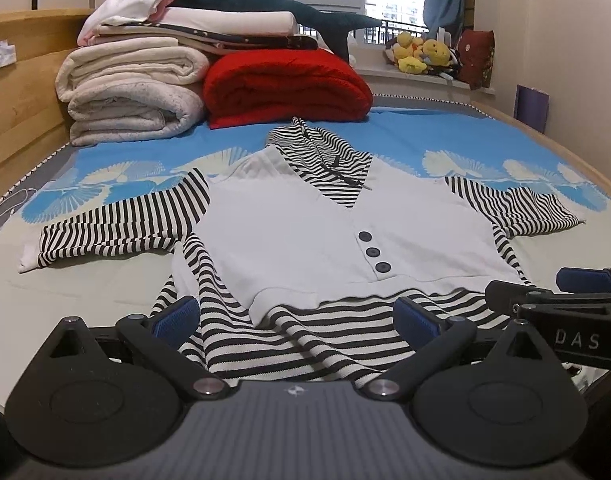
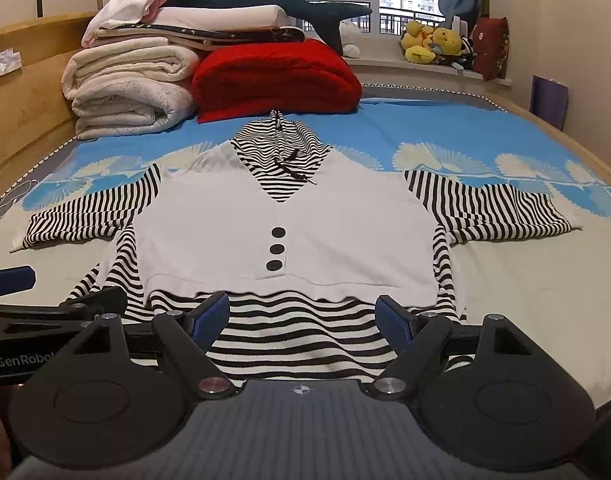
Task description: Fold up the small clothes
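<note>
While both grippers hang side by side over the near edge of the bed [image 1: 485, 128], their blue-padded fingers stand wide apart and grip nothing. Between the fingers of the left gripper [image 1: 297, 316] shows the striped hem of the small top [image 1: 281, 232], somewhat rumpled toward the left; the right gripper [image 2: 303, 316] frames the same hem just beside it, and each one's side shows at the edge of the other's view. The garment lies face up and flat on the patterned blue bedspread [image 2: 445, 128], near the middle of the bed, its white vest front with three dark buttons [image 2: 276, 249] toward the grippers, both striped sleeves spread outward, the striped hood [image 2: 281, 136] pointing to the far edge. Beyond the hood sits a folded red blanket [image 2: 277, 80], with a stack of cream quilts [image 2: 125, 88] at the far left corner. Yellow plush toys [image 2: 433, 46] line the windowsill.
</note>
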A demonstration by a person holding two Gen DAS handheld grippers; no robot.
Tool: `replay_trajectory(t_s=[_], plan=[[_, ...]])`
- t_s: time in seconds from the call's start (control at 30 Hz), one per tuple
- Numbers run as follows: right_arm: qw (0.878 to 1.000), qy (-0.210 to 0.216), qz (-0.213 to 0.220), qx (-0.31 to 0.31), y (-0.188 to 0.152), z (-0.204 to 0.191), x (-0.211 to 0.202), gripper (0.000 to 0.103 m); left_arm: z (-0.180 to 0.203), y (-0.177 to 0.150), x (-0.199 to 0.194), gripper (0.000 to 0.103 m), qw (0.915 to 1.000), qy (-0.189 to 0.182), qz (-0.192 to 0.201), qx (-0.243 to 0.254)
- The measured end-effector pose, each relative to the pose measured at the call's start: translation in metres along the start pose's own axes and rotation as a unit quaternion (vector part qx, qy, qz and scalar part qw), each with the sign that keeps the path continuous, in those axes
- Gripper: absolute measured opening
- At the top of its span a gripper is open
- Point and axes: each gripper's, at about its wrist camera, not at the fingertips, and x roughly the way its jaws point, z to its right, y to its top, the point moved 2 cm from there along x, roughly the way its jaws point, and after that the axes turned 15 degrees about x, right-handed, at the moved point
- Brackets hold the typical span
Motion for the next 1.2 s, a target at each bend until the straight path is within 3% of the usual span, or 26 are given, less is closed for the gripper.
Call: replay_trajectory(t_s=[1.2], plan=[[1.000,0.007,-0.001,-0.018,-0.0005,-0.0055,-0.0008,0.075,-0.0014,-0.0024,0.0007,0.102,0.9997,-0.005,0.003,-0.024]])
